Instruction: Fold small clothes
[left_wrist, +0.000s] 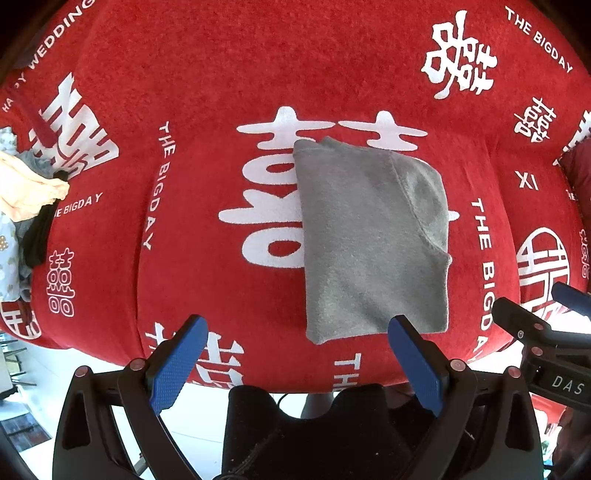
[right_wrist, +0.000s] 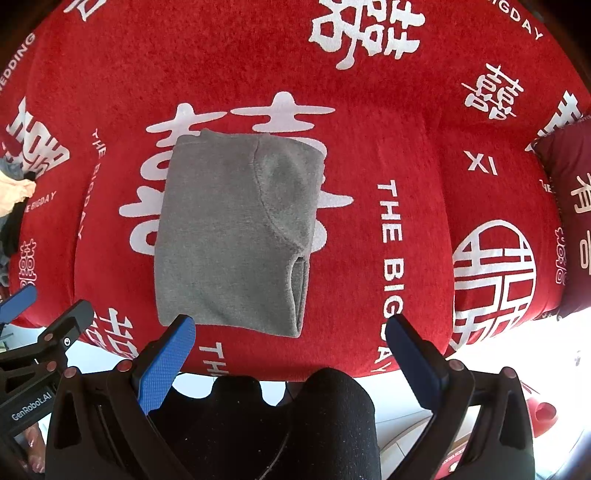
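Observation:
A small grey garment (left_wrist: 369, 236) lies folded into a rough rectangle on the red cloth (left_wrist: 221, 74), in the middle. It also shows in the right wrist view (right_wrist: 232, 236), with a folded flap on its right side. My left gripper (left_wrist: 297, 328) is open and empty, held just before the garment's near edge. My right gripper (right_wrist: 290, 328) is open and empty, near the garment's near right corner. Each gripper shows at the edge of the other's view: the right one (left_wrist: 546, 314) and the left one (right_wrist: 48, 314).
A pile of other small clothes, peach, black and pale patterned (left_wrist: 26, 206), lies at the left edge of the red cloth. A dark red cushion (right_wrist: 565, 206) sits at the right. The cloth's near edge drops to a pale floor (left_wrist: 92, 362).

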